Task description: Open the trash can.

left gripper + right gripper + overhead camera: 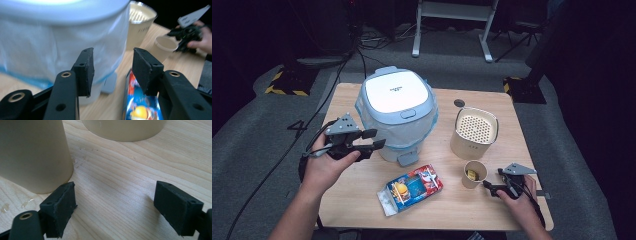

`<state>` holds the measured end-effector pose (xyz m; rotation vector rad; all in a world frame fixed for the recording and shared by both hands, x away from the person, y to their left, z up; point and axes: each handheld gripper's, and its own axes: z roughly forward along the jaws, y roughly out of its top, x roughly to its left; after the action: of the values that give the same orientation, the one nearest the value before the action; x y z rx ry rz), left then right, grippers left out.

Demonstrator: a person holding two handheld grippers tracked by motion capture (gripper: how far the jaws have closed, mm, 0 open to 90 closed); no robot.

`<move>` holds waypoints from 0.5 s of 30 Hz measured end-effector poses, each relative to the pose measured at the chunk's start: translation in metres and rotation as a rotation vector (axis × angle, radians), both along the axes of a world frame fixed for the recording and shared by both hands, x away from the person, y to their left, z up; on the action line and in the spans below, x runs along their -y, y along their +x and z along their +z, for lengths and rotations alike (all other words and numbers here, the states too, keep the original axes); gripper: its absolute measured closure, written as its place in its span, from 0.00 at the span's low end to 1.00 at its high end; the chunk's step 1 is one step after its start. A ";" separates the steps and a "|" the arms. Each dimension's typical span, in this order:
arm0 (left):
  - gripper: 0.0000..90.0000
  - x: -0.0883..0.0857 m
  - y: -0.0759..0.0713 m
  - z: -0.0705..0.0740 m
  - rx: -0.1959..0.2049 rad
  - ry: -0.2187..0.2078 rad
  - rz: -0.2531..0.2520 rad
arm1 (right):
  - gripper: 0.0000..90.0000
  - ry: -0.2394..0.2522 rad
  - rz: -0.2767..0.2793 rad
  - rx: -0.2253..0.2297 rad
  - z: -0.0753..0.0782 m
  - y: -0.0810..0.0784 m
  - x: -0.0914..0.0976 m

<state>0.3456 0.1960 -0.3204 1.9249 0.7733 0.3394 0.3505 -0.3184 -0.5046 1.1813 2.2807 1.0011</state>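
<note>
A white-lidded bin [397, 112] with blue trim and a clear plastic liner stands mid-table. My left gripper [377, 138] is held above the table at the bin's left side, open, nothing between its jaws. In the left gripper view [112, 53] the jaws point past the bin [62, 37] toward the pedal and a colourful snack packet [140, 105]. The packet [411, 188] lies flat in front of the bin. My right gripper [489, 187] rests low on the table just right of a paper cup [474, 173], open and empty [115, 192], with the cup [32, 152] beside its left jaw.
A cream canister [474, 132] with a perforated top stands behind the cup. The cup holds something yellow. A small dark disc [459, 103] lies near the far edge. The wooden table [492, 215] has bare room along its front and left.
</note>
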 end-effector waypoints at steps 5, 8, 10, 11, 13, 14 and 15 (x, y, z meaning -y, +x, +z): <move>0.61 0.004 0.007 0.018 0.022 -0.048 -0.023 | 0.20 0.000 0.000 -0.001 0.000 0.000 0.000; 0.63 0.009 0.012 0.026 0.036 -0.059 -0.035 | 0.20 0.000 0.000 -0.001 0.000 0.000 0.000; 0.64 0.012 0.015 0.031 0.048 -0.066 -0.040 | 0.20 0.000 0.000 0.000 0.000 0.000 0.000; 0.65 0.014 0.017 0.033 0.056 -0.067 -0.040 | 0.20 -0.001 0.000 0.000 0.000 0.000 0.000; 0.67 0.018 0.020 0.038 0.071 -0.059 -0.037 | 0.20 -0.001 0.000 0.000 0.000 0.000 0.000; 0.68 0.019 0.021 0.040 0.069 -0.059 -0.035 | 0.20 0.000 0.000 0.000 0.000 0.000 0.000; 0.69 0.021 0.022 0.041 0.071 -0.053 -0.030 | 0.20 0.000 0.000 0.000 0.000 0.000 0.000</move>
<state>0.3675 0.1750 -0.2789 1.8628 0.6997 0.3630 0.3504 -0.3183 -0.5046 1.1817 2.2805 1.0008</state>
